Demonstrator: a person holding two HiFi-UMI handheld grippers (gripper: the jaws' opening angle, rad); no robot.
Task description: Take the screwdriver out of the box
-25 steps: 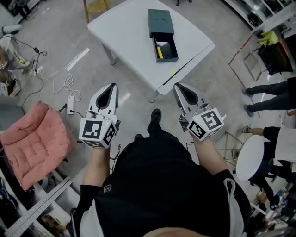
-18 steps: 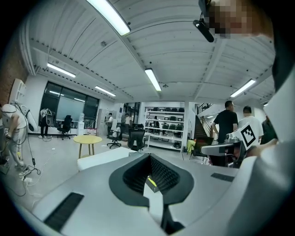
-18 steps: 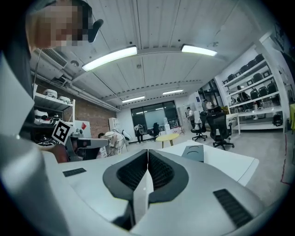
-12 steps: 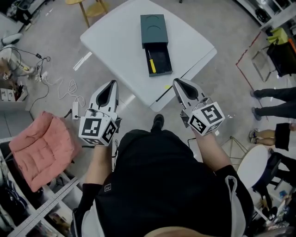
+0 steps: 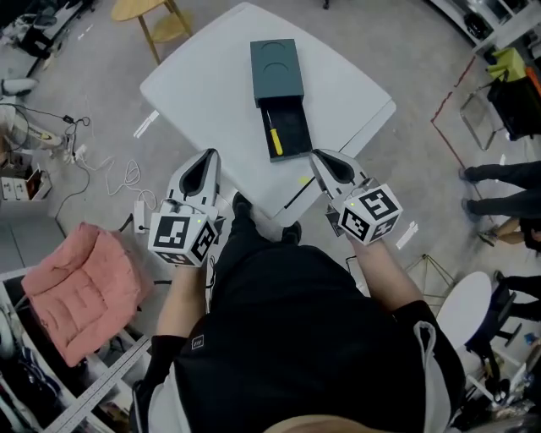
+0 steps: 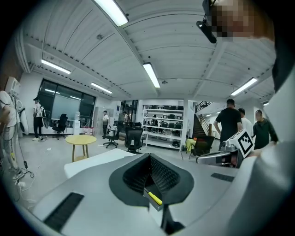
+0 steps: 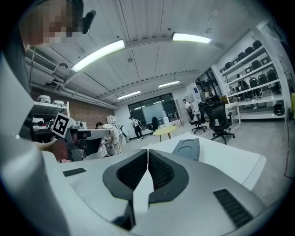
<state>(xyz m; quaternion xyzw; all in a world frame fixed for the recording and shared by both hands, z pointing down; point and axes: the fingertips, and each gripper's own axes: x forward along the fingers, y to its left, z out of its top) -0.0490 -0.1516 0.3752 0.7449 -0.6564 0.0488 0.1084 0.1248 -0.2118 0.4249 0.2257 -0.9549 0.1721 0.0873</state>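
Note:
A dark green box [image 5: 276, 69] lies on the white table [image 5: 207, 80] with its drawer [image 5: 290, 133] pulled out toward me. The yellow-handled screwdriver [image 5: 273, 140] lies along the drawer's left side. My left gripper [image 5: 206, 164] hovers at the table's near-left edge, jaws together and empty. My right gripper [image 5: 325, 162] is over the near corner, just right of the drawer, also shut with nothing in it. In the left gripper view the left gripper [image 6: 150, 156] points at the drawer and the screwdriver [image 6: 155, 198]. The right gripper [image 7: 147, 151] has the box [image 7: 186, 148] ahead to its right.
A small yellow scrap [image 5: 304, 180] lies on the table near its front corner. A yellow round stool [image 5: 145, 8] stands beyond the table. On the floor at left are a pink cushion [image 5: 76, 287] and cables [image 5: 114, 165]. People's legs [image 5: 499, 178] are at the right.
I have walked up to the table. Both grippers moved forward together from over the floor to its near edge, and the box now lies closer to them. Neither jaw pair has changed.

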